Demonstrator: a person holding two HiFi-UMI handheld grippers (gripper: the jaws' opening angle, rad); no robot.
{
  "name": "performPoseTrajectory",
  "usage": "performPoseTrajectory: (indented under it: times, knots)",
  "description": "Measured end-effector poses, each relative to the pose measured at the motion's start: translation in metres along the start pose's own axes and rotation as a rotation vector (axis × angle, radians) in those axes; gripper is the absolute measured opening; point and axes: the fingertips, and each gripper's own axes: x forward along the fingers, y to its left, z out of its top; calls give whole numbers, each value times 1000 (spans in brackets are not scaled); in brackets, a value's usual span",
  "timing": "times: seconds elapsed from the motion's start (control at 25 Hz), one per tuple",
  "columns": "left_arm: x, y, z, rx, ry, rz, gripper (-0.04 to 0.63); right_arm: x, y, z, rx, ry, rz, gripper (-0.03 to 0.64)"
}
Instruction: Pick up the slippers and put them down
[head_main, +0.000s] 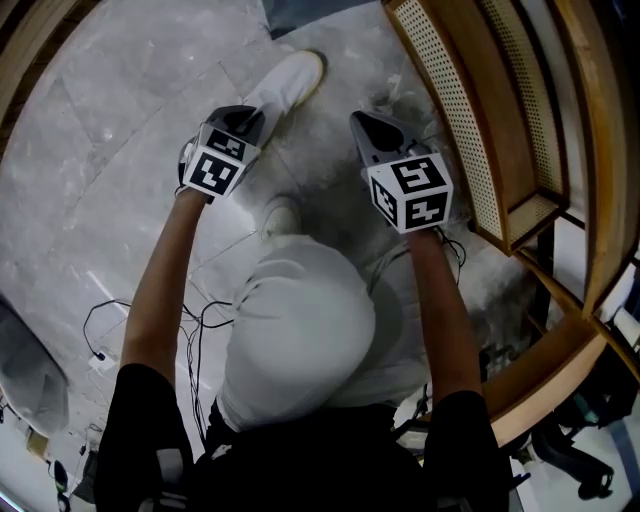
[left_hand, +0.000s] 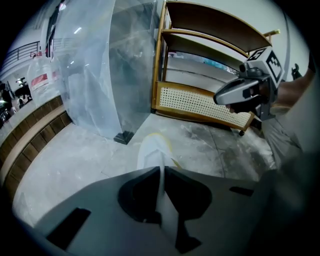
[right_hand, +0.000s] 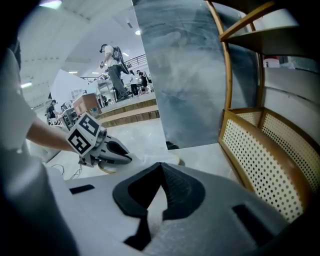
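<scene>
Inside a wide indoor hall that looks like a work or test space: a pale marble-pattern floor (head_main: 90, 150) trailed with loose black cables (head_main: 205, 322), and a lone wooden shelf unit (left_hand: 200, 105) with cane panels standing just beside hanging clear plastic sheeting (left_hand: 85, 70). Across the hall, people (right_hand: 116, 67) (too far off to tell their work) stand among furniture beyond low wooden steps (right_hand: 130, 114), under bright ceiling lights (right_hand: 138, 32).

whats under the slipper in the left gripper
Only grey floor shows below the white slipper, which the left gripper pinches by its edge. Whether the toe touches the floor cannot be seen: the slipper covers that spot.
</scene>
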Motion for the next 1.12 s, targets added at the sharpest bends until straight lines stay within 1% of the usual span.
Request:
performPoseTrajectory:
  times: [0.32,0.52,0.64,0.76,0.96,1.12]
  knots:
    - [15,6,-18,-41,9,24,15,7,-2,-12,-22,22,3,-3]
    - [27,2,-26,-55,5,20,15,8,-1,-21,-40,45,3,-3]
    - [32,0,-34,-88,11,13,15,9,2,-26,-56,60,2,-3]
    - [32,5,-41,-114,12,28,15,11,6,-27,-65,63,6,-3]
    - [30,6,-45,-128,14,36,15,10,8,-32,-69,69,9,-3]
    - [33,8,-49,-124,21,54,15,8,8,-35,-73,73,6,-3]
